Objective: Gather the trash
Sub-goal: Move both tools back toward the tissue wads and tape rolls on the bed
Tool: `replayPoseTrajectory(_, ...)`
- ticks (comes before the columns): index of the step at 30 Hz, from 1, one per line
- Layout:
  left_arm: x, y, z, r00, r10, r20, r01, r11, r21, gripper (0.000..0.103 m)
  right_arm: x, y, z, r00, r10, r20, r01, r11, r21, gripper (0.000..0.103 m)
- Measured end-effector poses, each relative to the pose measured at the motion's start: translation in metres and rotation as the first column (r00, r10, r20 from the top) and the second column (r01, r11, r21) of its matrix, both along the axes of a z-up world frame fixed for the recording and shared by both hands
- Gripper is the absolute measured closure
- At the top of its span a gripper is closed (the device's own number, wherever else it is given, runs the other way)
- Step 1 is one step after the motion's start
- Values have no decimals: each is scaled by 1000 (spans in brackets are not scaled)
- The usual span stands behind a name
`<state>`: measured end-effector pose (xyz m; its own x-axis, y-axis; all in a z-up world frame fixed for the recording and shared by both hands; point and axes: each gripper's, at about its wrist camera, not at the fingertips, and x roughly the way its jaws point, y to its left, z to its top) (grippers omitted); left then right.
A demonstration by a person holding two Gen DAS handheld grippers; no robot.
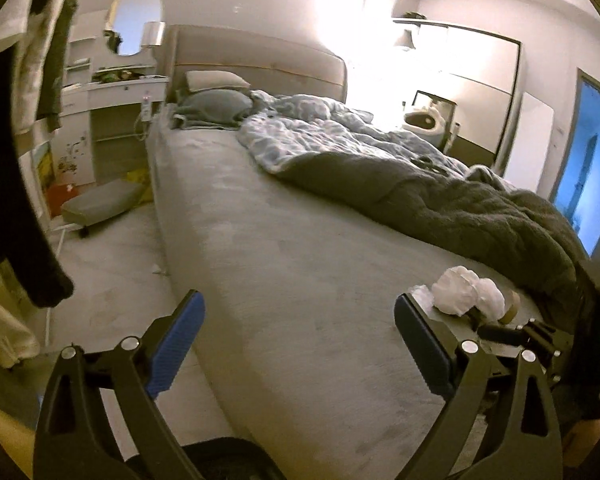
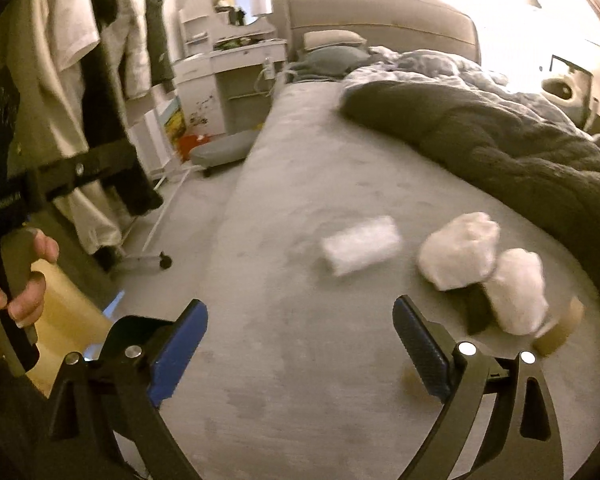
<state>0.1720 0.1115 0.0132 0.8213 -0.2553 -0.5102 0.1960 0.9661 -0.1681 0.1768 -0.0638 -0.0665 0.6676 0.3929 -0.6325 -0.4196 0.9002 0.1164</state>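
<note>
Trash lies on the grey bed (image 2: 300, 208): a flat white tissue pack (image 2: 360, 249), two crumpled white paper wads (image 2: 458, 249) (image 2: 518, 291), a small dark item (image 2: 478, 314) between them and a cardboard tube (image 2: 560, 326). My right gripper (image 2: 300, 344) is open and empty, held above the bed just short of the trash. My left gripper (image 1: 298, 344) is open and empty over the bed's near corner. In the left wrist view the wads (image 1: 458, 290) and tube (image 1: 510, 306) lie past its right finger, beside the right gripper's body (image 1: 540, 336).
A dark grey blanket (image 2: 500, 152) and pale duvet (image 1: 320, 128) cover the bed's right side. Clothes hang on a wheeled rack (image 2: 100, 80) at left. A white vanity with mirror (image 2: 240, 40) and a low grey stool (image 2: 224, 150) stand beyond. A tan bag (image 2: 64, 320) shows by the left hand.
</note>
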Motion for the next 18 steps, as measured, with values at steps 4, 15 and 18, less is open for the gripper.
replayPoseTrajectory(4,13,-16,-7,998,-53,-15,54,998,22,6,4,-17,3,999,-40,15,40,999,-1,8)
replayPoseTrajectory(15,45,-61,-30,969,-236,-69,238,971,10,6,21,-68,-11,986,-164,-38,165,986,19,8)
replayPoseTrajectory(18,55,-74,-37,960,-266,-85,267,964,7,6,21,-77,-17,982,-178,-59,180,984,19,8)
